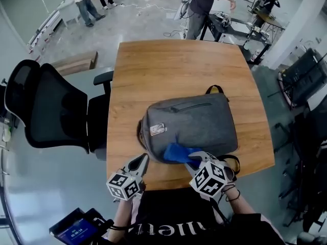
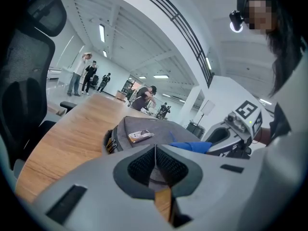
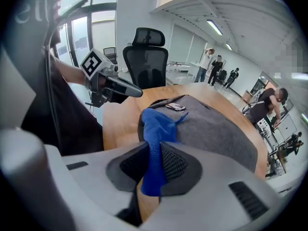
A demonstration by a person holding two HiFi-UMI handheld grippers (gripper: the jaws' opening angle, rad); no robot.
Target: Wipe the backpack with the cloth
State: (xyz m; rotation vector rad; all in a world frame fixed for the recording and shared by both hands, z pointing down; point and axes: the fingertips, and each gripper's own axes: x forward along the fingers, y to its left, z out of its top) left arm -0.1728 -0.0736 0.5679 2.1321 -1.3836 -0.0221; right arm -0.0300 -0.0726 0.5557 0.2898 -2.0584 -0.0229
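Backpack (image 1: 191,126), grey and soft-sided, lies flat on the wooden desk (image 1: 173,65) in the head view, with the blue cloth (image 1: 179,153) draped on its near edge. Left gripper view: the left tongs (image 2: 155,150) are pressed together on nothing, near the backpack's corner. Right gripper view: the right tongs (image 3: 153,160) pinch the cloth, which looks light and limp; holding a bunched fold should stop it slipping over the yielding fabric

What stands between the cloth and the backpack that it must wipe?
Nothing visible does. The right claw is shut on the cloth, and the cloth lies on the near end of the backpack.
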